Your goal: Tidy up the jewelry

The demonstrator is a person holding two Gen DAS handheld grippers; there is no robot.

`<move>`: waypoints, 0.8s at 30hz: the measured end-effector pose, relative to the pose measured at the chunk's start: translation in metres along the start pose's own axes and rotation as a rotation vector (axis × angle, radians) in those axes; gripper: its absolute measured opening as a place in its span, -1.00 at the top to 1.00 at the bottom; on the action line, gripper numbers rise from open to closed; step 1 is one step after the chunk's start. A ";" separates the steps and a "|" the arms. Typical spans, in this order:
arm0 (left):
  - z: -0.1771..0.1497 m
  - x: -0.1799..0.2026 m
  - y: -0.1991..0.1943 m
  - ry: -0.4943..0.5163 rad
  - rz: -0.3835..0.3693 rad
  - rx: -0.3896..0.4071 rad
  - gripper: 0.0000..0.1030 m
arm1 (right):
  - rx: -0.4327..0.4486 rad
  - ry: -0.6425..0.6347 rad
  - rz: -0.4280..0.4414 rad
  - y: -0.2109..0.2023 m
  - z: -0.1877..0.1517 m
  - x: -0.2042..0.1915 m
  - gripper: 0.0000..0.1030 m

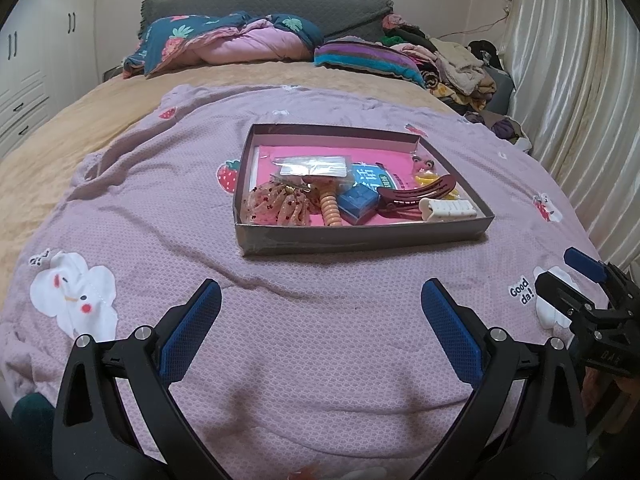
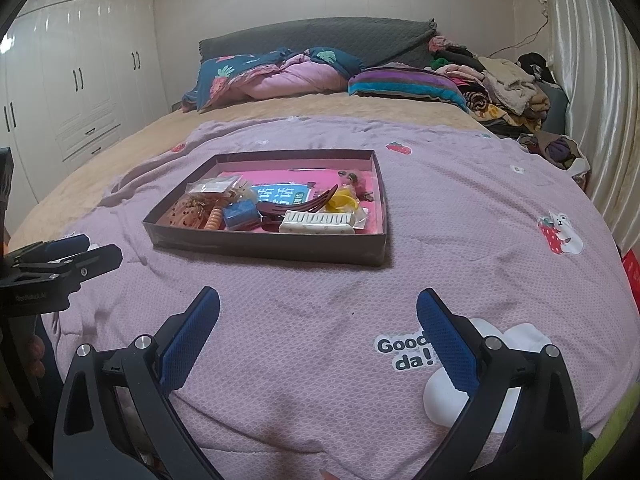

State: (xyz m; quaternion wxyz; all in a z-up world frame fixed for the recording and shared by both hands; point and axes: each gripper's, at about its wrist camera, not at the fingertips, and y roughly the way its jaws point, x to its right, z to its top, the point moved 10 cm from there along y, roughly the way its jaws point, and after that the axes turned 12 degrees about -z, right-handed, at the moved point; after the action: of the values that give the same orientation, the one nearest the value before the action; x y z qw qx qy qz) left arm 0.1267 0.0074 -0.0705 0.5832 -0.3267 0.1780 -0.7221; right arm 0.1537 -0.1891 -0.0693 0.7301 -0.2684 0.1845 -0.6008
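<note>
A shallow dark cardboard tray (image 1: 360, 238) (image 2: 268, 249) lies on the purple blanket. It holds a sequined scrunchie (image 1: 276, 204), an orange spiral hair tie (image 1: 330, 210), a blue box (image 1: 358, 202) (image 2: 239, 215), a maroon hair clip (image 1: 416, 196) (image 2: 296, 203), a white claw clip (image 1: 448, 209) (image 2: 318, 222), yellow clips (image 2: 340, 201) and a clear packet (image 1: 312, 166). My left gripper (image 1: 322, 300) is open and empty, short of the tray's front. My right gripper (image 2: 318, 306) is open and empty, also in front of the tray.
The purple blanket (image 1: 160, 208) covers a tan bed. Folded quilts (image 1: 224, 40) and a clothes pile (image 1: 452, 60) lie at the headboard. White wardrobes (image 2: 80, 72) stand left, a curtain (image 1: 568, 92) right. The other gripper shows at each view's edge: the right gripper (image 1: 592, 304) and the left gripper (image 2: 60, 264).
</note>
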 end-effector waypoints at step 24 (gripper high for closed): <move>-0.001 0.002 0.001 0.005 0.004 -0.002 -0.82 | 0.003 0.001 -0.002 -0.001 0.000 0.001 -0.91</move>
State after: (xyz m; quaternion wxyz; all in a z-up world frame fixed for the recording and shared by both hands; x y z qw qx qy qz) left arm 0.1262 0.0051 -0.0713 0.5838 -0.3254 0.1808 -0.7215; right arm 0.1530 -0.1902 -0.0691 0.7298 -0.2673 0.1836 -0.6019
